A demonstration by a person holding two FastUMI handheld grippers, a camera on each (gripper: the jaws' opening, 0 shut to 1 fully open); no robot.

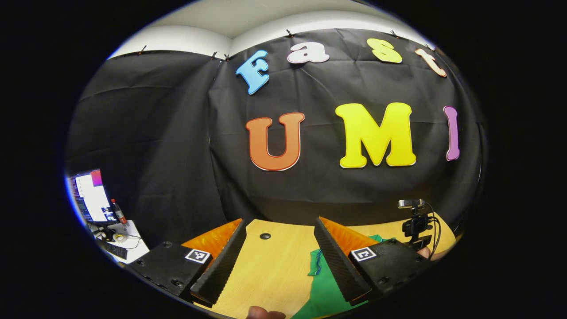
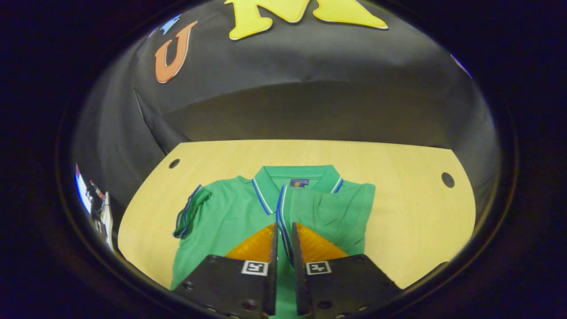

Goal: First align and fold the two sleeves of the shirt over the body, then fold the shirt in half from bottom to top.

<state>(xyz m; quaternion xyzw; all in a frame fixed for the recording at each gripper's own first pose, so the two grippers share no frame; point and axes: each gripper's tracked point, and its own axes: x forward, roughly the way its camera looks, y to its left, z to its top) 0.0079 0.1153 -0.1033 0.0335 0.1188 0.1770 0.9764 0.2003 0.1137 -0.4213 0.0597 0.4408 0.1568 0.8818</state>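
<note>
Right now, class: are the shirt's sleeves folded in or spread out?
One each. The shirt has its sleeve at picture-left spread on the table; the picture-right side has a straight edge, with fabric folded over the body.

wall: black cloth point(image 1: 177, 133) | wooden table point(image 2: 398, 177) | monitor point(image 1: 91, 195) left

In the right gripper view the right tongs point(image 2: 283, 235) cover the lower front of the green polo shirt point(image 2: 230, 212), and its hem is cut off at the bottom edge. In the left gripper view only a strip of the shirt shows past one finger point(image 1: 339, 261). The screen point(image 1: 91, 195) at far left is too small to read.
</note>
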